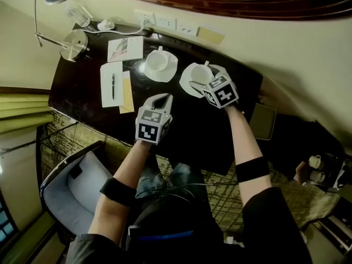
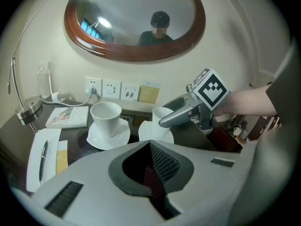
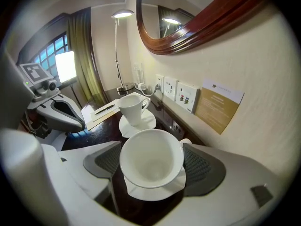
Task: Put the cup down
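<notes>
The head view looks steeply down on the dark tabletop (image 1: 220, 131), the left claw (image 1: 162, 99) and the right claw (image 1: 205, 79). Each claw view rides close behind its own jaws, facing the far wall (image 1: 286, 54); all three views share the left cup (image 1: 157, 61) and the right cup (image 1: 199, 70).

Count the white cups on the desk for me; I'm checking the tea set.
2. The left cup stands on its saucer near the booklet; the right cup is gripped by the right gripper over the other saucer. More may be hidden.
</notes>
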Available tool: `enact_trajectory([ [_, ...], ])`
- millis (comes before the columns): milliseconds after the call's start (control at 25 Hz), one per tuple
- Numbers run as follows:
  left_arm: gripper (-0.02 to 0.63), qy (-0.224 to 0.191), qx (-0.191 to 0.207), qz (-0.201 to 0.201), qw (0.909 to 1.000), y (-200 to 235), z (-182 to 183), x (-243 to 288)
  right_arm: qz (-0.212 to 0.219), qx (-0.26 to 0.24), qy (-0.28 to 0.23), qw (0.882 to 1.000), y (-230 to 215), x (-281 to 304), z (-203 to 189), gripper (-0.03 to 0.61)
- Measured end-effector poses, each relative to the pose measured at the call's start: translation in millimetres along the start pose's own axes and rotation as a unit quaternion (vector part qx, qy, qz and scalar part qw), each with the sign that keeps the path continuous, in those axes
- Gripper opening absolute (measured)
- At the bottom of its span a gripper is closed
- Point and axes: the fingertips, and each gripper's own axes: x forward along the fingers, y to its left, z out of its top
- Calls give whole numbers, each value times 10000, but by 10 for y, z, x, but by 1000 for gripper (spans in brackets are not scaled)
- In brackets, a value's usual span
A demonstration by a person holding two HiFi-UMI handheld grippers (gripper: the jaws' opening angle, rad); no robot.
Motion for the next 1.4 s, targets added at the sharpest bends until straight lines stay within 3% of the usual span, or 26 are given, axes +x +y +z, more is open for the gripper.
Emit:
enact_trajectory([
  [520,0,-87,-173,95,9998,45,-80,6,107,24,-50,9999,31,45,-33,434],
  [800,0,-33,-233,2,9997,-41,-20,-116,-86,250,56,9996,-1,-36,-59,468],
  [1000,0,-83,-140,-17,9999,-63,66,-295,-305,334,-149,9989,0,-299,116,465],
  [1240,0,-177,29,-41,9998,-86,176,-574,-644,545,-466,9953,84,-694,257,407],
  [1400,0,-249,-39,-41,9997,-80,162,-819,-723,558,-574,9942,282,-935,282,314],
])
